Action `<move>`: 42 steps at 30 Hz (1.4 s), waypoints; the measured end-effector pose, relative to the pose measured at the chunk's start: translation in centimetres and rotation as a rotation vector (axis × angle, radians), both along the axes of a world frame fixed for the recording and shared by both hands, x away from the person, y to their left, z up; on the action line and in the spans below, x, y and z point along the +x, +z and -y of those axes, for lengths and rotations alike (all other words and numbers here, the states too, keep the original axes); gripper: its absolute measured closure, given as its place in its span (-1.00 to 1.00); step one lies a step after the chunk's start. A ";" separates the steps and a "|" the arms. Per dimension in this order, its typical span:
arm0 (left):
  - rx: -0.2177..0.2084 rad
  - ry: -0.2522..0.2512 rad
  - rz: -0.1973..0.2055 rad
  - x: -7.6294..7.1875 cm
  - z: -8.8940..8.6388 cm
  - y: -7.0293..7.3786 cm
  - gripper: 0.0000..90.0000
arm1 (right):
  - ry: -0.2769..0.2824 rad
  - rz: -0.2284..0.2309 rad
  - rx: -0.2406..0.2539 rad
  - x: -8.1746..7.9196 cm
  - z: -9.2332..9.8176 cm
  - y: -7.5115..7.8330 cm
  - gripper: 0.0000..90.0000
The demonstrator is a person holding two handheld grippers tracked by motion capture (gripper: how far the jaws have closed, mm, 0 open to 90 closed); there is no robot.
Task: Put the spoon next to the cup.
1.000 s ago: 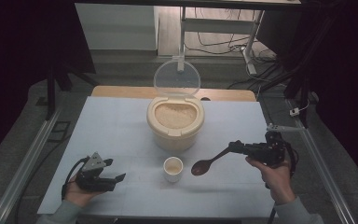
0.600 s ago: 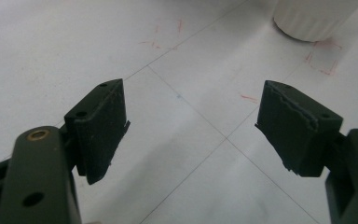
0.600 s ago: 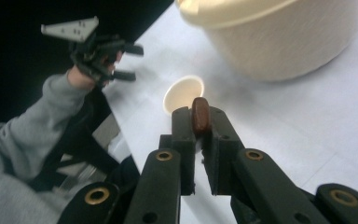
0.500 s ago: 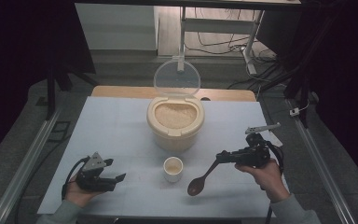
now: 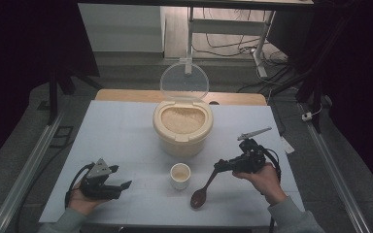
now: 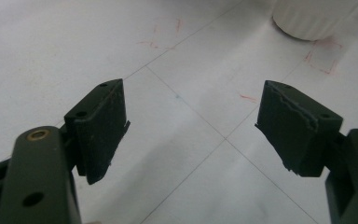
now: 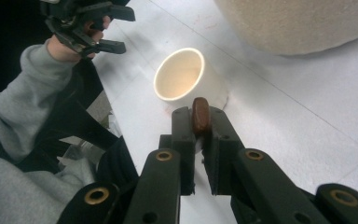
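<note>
High view: at the left the left hand-held gripper [image 5: 108, 182] rests low over the white bench [image 5: 121, 131], its jaws spread wide with nothing between them; the left gripper view shows the two black pads [image 6: 100, 126] apart above bare bench. Near the middle front stands a small white cup [image 5: 180, 175], and behind it a round cream tub [image 5: 182, 127] of pale grains with its clear lid [image 5: 184, 81] tipped up at the back. Just right of the cup a brown wooden spoon [image 5: 205, 187] slants down, its bowl at the bench. The right hand-held gripper [image 5: 223, 165] is closed on the spoon's handle; the right gripper view shows the handle [image 7: 200, 115] pinched between the jaws, the cup [image 7: 182, 77] beyond.
</note>
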State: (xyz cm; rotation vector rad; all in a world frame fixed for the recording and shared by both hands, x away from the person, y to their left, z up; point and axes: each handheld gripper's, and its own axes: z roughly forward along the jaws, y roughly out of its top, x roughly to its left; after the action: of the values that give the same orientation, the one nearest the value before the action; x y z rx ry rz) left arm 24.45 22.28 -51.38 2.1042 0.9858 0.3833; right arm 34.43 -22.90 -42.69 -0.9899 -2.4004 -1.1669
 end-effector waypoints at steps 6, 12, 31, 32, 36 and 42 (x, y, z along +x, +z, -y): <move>0.002 0.000 -0.002 0.0 0.1 -0.1 -0.48 | -0.018 -0.011 0.002 0.9 -0.5 -0.9 0.83; 0.004 0.000 -0.002 0.0 0.1 -0.1 -0.48 | -0.044 -0.006 0.002 1.7 -0.9 -1.6 0.78; 0.008 -0.003 -0.005 0.0 0.2 -0.1 -0.48 | -0.138 0.039 -0.008 3.7 -1.7 -5.2 0.57; 0.009 -0.003 -0.006 0.0 0.2 -0.1 -0.48 | -0.141 0.043 -0.007 3.8 -1.7 -5.3 0.55; 0.010 -0.005 -0.007 0.0 0.3 -0.2 -0.48 | -0.154 0.081 -0.046 3.8 -2.0 -5.8 0.45; 0.011 -0.005 -0.009 0.1 0.3 -0.2 -0.48 | -0.163 0.114 -0.087 4.0 -2.4 -6.5 0.36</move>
State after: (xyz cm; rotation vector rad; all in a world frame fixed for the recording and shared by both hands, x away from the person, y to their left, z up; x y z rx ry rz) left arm 24.50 22.00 -51.58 2.1190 0.9860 0.3780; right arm 38.42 -20.54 -49.18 -1.1970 -2.5174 -1.2125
